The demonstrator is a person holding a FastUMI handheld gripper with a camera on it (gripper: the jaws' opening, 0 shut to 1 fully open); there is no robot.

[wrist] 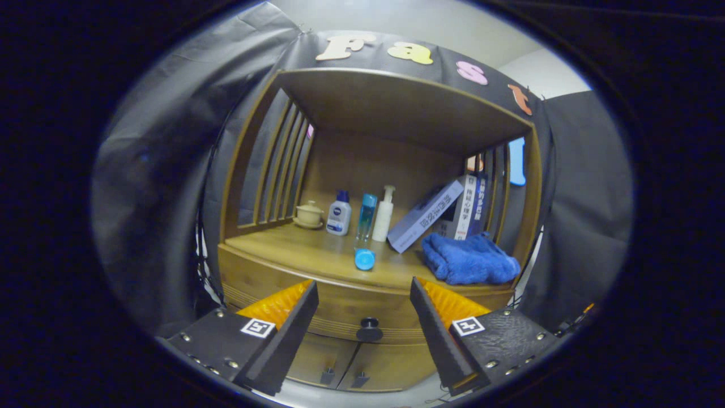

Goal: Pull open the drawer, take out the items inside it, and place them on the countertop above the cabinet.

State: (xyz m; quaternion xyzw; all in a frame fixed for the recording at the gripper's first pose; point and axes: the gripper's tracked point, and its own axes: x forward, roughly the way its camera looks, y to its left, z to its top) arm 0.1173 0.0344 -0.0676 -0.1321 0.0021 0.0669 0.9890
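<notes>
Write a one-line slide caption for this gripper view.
Open gripper fingers frame the round black drawer knob of the closed wooden drawer, below a countertop holding a crumpled blue towel.

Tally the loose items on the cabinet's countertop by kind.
Bottles: 3 (white-and-blue bottle, clear blue bottle, white pump bottle)
Books: 2 (leaning book, upright book)
Lidded cup: 1
Blue towel: 1
Blue cap: 1
Total: 8

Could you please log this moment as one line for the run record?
stage: approach | gripper: open, holding nothing | drawer: shut | knob: between the fingers, beyond them, untouched | countertop: bottles, blue towel, books
</notes>
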